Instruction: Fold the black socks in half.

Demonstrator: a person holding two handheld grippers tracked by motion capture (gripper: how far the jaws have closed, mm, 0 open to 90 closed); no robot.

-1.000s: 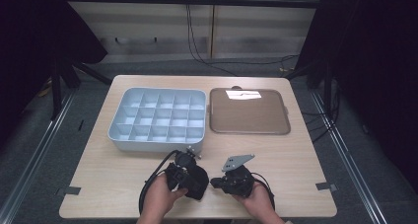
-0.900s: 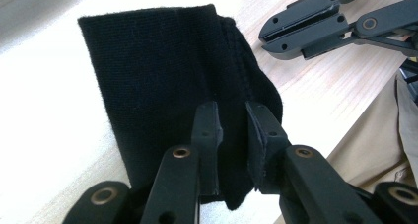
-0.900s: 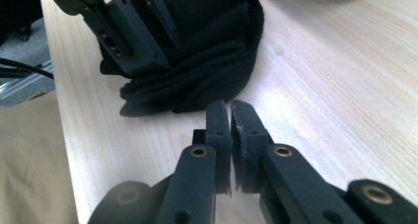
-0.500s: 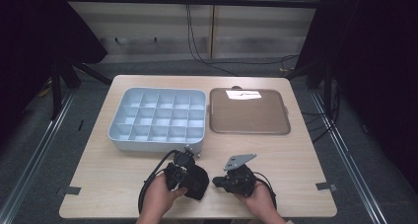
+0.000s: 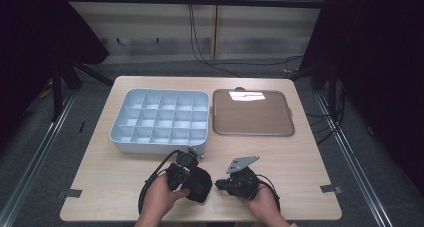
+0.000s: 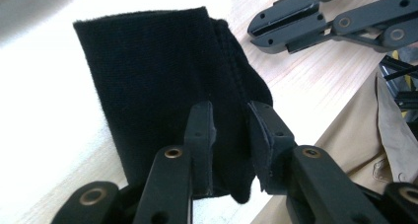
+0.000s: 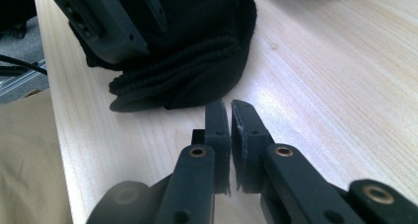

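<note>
A folded black cloth (image 5: pixel 201 188) lies on the wooden table (image 5: pixel 300 157) near its front edge. My left gripper (image 5: pixel 192 179) reaches over it from the left. In the left gripper view the cloth (image 6: pixel 148 76) runs between the jaws of the left gripper (image 6: pixel 230 110). Those jaws have just been opening and stand a little apart, loose around the cloth's ribbed edge. My right gripper (image 5: pixel 219 185) lies just right of the cloth and points at it. The right gripper view has the right gripper (image 7: pixel 226 105) shut on nothing, a short way from the cloth (image 7: pixel 197 61).
A pale blue tray (image 5: pixel 160 148) with several compartments stands behind the hands. A flat brown tray (image 5: pixel 252 114) lies to its right. Tape marks (image 5: pixel 72 192) sit at the table's front corners. Cables trail from both grippers toward the person.
</note>
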